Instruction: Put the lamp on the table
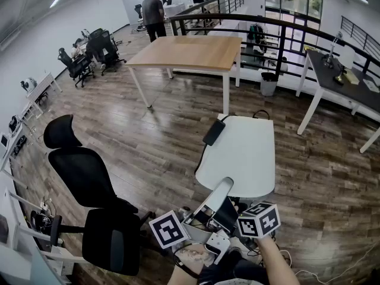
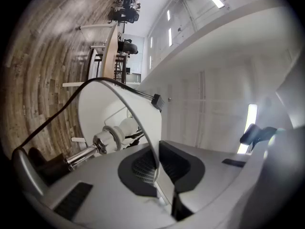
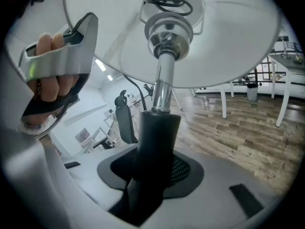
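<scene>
An open office with a plank floor [image 1: 148,135] stretches ahead, and the lamp [image 1: 240,153] hangs in the air on the near side of the wooden table [image 1: 190,52], well short of it, with bare floor between. The right gripper [image 3: 152,175] is clamped on the lamp's dark lower stem [image 3: 155,137], likely the stiff, load-bearing place to carry it. The left gripper [image 2: 157,175] is pinched tight on the thin rim of the white lampshade [image 2: 109,109], which looks light and easily dented, so it should only steady. The top-heavy shade and trailing cord [image 2: 60,107] must clear the table's near edge and legs, though the tabletop looks bare.
</scene>
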A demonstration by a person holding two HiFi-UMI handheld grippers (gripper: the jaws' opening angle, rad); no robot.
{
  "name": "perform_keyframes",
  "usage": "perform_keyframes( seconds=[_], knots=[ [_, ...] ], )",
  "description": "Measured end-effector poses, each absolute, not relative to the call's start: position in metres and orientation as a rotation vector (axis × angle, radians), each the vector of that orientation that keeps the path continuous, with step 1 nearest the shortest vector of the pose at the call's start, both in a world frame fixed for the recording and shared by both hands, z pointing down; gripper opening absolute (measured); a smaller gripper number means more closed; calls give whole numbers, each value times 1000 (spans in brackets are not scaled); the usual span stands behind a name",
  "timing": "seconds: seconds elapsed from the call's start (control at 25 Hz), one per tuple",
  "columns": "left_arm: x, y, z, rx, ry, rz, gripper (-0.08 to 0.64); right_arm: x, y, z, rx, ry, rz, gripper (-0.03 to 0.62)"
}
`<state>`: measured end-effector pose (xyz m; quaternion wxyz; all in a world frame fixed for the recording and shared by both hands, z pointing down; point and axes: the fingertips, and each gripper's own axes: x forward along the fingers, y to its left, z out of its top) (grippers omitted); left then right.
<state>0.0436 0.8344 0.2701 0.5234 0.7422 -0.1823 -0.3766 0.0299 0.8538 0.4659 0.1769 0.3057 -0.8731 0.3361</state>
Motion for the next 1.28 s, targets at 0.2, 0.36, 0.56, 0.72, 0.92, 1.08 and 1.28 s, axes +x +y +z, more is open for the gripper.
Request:
perform_keyframes(
  seconds=[0.2, 0.36, 0.56, 0.72, 0.92, 1.08, 1.28],
  knots=[
    [44, 836, 271, 1784, -437, -900, 14, 30, 855, 467, 868, -2471, 950, 156],
    [44, 838, 270, 1784, -439, -896, 14, 29, 857, 467, 869, -2470, 949, 156],
    [48, 840, 267, 1786, -436, -900, 14, 32, 858, 465, 867, -2475, 947, 158],
    [56, 842, 267, 1795, -433, -896, 14, 39, 860, 463, 873, -2484, 942, 158],
    [73, 849, 267, 1810, -428, -893, 12, 55, 865, 465, 880, -2500, 943, 158],
    [90, 857, 270, 1816, -431, -889, 12, 72, 872, 467, 880, -2502, 940, 158],
    [105, 870, 275, 1812, -449, -888, 12, 86, 886, 469, 864, -2511, 940, 158]
  ],
)
